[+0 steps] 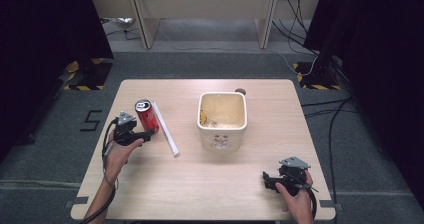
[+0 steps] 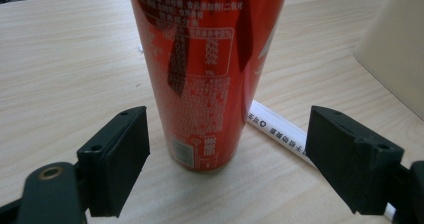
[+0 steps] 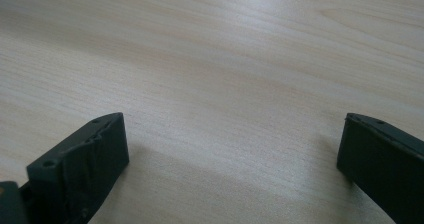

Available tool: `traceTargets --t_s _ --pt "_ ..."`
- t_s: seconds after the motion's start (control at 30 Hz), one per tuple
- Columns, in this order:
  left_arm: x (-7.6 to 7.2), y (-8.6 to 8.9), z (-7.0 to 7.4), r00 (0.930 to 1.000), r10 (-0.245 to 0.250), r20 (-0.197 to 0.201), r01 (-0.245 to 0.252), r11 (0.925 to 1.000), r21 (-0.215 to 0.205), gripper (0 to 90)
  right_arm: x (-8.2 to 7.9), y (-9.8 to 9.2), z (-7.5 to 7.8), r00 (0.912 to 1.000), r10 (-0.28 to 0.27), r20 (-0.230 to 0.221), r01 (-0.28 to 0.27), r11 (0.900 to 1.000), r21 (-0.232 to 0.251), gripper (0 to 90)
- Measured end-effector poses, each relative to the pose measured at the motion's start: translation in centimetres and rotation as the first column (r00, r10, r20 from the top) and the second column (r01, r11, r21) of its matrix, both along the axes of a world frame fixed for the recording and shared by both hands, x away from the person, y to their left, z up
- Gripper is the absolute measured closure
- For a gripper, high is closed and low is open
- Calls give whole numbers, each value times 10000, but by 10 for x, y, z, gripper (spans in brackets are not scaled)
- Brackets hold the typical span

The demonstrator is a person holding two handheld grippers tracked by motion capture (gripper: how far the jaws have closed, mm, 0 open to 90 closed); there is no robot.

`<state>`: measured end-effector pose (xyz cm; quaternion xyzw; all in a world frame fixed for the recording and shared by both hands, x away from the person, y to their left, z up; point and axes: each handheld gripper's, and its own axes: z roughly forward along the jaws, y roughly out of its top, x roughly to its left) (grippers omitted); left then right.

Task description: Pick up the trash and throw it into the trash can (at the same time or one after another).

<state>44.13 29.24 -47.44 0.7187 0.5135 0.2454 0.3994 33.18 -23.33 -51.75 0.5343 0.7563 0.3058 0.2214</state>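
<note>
The red can (image 2: pixel 207 74) stands upright on the table (image 1: pixel 210 184) between the wide-open jaws of the left gripper (image 2: pixel 227 159), thin-walled and smooth, so better to hold its middle gently

A pale wood tabletop (image 1: pixel 200 184) stands on a grey carpeted floor (image 1: pixel 45 149). Black curtains (image 1: pixel 45 24) hang at both sides. At the far end stands a light wooden desk frame (image 1: pixel 205 4). Black cables (image 1: pixel 330 114) trail over the floor at the right. Yellow-and-black striped tape (image 1: pixel 82 87) marks stand bases, and a taped "5" (image 1: pixel 91 120) lies left of the tabletop.
</note>
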Motion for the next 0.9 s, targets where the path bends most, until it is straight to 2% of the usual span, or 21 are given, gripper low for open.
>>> traceTargets --t_s 0.3,0.9 --pt "11 0 -1 9999 124 87 -124 9999 0 175 0 0 0 10000 0 0 0 10000 4 3" --pt "22 -2 -8 9993 307 200 -307 9995 18 210 0 0 0 10000 21 3 -21 10000 6 3"
